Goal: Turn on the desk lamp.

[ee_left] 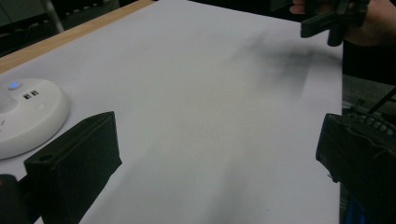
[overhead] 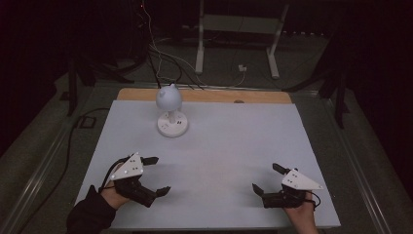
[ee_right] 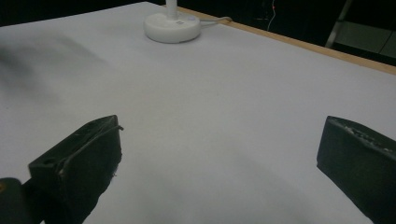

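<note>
A small white desk lamp with a round base and domed head stands at the back of the white table top, left of centre. Its base shows a blue lit button in the left gripper view, and the base sits far off in the right gripper view. My left gripper rests open near the front left edge, nothing between its jaws. My right gripper rests open near the front right edge, also empty. The right gripper appears far off in the left gripper view.
A wooden strip runs along the table's back edge. Cables trail behind the lamp to the floor, and a white metal frame stands further back. The room around is dark.
</note>
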A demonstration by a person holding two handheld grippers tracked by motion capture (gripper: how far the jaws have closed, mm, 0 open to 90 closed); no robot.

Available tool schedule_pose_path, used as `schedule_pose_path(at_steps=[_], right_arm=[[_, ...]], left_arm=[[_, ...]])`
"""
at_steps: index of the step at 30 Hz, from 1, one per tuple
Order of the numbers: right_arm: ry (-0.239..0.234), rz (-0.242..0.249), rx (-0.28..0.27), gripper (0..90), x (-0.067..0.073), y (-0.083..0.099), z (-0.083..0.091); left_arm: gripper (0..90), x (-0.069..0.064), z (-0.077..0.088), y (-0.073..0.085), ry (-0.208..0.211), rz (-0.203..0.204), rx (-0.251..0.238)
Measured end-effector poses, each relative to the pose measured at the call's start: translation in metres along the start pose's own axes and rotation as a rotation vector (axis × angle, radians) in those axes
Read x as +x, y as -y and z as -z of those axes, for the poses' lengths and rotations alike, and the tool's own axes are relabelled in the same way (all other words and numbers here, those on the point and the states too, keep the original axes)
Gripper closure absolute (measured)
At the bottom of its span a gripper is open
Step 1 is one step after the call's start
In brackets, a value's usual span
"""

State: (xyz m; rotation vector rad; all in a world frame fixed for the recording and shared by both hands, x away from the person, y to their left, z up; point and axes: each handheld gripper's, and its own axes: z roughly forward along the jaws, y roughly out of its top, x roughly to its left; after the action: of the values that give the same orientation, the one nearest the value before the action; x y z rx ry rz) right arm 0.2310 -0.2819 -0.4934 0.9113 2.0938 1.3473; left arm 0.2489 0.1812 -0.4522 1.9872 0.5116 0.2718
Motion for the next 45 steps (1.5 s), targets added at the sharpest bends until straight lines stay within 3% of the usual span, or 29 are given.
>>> schedule_pose_path(at_steps=[36, 45], right_arm=[[-0.001, -0.006, -0.006, 0.0, -0.001, 0.000, 0.002], [0.002, -0.008, -0.005, 0.0, -0.001, 0.001, 0.002]], left_arm=[[0.2, 0.030, -0.037, -0.043, -0.145, 0.044, -0.050], [0.3, 0.037, -0.050, -0.047, -0.219, 0.074, -0.076]])
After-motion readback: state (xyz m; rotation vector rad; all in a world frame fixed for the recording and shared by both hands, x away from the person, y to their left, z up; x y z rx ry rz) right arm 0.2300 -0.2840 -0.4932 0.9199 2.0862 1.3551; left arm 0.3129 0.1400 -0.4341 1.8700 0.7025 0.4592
